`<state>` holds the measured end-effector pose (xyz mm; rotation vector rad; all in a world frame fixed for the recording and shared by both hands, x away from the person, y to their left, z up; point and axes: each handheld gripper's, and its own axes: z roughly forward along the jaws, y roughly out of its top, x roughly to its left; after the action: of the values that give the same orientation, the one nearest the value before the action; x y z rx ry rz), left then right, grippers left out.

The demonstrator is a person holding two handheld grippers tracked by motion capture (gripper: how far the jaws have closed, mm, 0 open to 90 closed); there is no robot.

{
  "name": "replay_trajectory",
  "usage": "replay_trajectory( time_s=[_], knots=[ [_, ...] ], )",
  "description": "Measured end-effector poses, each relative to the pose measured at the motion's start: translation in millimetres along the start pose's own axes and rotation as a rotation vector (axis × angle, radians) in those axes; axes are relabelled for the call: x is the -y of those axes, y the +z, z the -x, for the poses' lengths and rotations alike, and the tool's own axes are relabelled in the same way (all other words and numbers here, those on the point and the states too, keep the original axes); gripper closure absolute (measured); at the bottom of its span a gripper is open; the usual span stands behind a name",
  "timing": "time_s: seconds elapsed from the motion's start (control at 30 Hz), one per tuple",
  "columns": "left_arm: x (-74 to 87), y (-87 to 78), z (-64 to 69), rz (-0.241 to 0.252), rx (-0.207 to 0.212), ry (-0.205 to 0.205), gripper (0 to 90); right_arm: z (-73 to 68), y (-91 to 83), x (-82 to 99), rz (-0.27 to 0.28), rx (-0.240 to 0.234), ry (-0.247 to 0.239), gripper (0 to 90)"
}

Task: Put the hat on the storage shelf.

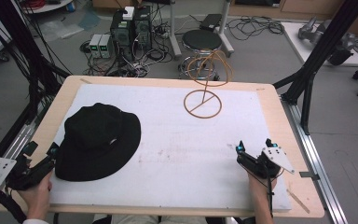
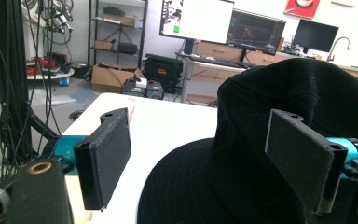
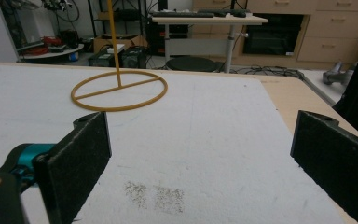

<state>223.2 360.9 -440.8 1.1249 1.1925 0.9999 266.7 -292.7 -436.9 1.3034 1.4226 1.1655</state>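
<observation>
At the left edge of the wooden table [image 1: 279, 112], the left gripper [image 1: 41, 161] sat in the person's left hand [image 1: 38, 196], its jaws spread wide apart and holding nothing. In the left gripper view its two black pads [image 2: 105, 156] framed the near brim of the hat, with the right-hand pad over the brim and the other beside it above the white surface; whether either pad touched the fabric could not be told.

Just to the right lay the black, wide-brimmed fabric bucket hat [image 1: 98, 140], crown up, resting on the left part of the white foam sheet [image 1: 177, 149] that covered most of the tabletop. The hat's crown [image 2: 307, 93] rose rounded and slightly dented, and the brim spread flat around it.

Farther right, toward the far side of the sheet, stood the thin orange-brown wire hat stand [image 1: 203, 95]: a flat ring base with a crossbar, an upright rod, and looped wire on top. It stood well apart from the hat and carried nothing.

At the right near corner of the sheet, the right gripper [image 1: 256, 156] was held in the person's right hand [image 1: 261, 186], jaws also spread wide and empty. In the right gripper view it pointed across bare foam toward the stand's ring base [image 3: 119, 91].
</observation>
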Motion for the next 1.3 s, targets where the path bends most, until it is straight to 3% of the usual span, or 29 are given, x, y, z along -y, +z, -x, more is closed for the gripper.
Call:
replay_trajectory(
  time_s=[0.97,1.3],
  knots=[
    [0.5,0.5,-2.2,-0.007,0.009,-0.032,23.0,3.1,0.0,1.1,-0.016,0.0,0.031,4.0],
    [-4.5,-0.3,5.5,0.008,0.045,-0.004,23.0,4.0,0.0,0.9,-0.009,-0.002,0.028,4.0]
  ],
)
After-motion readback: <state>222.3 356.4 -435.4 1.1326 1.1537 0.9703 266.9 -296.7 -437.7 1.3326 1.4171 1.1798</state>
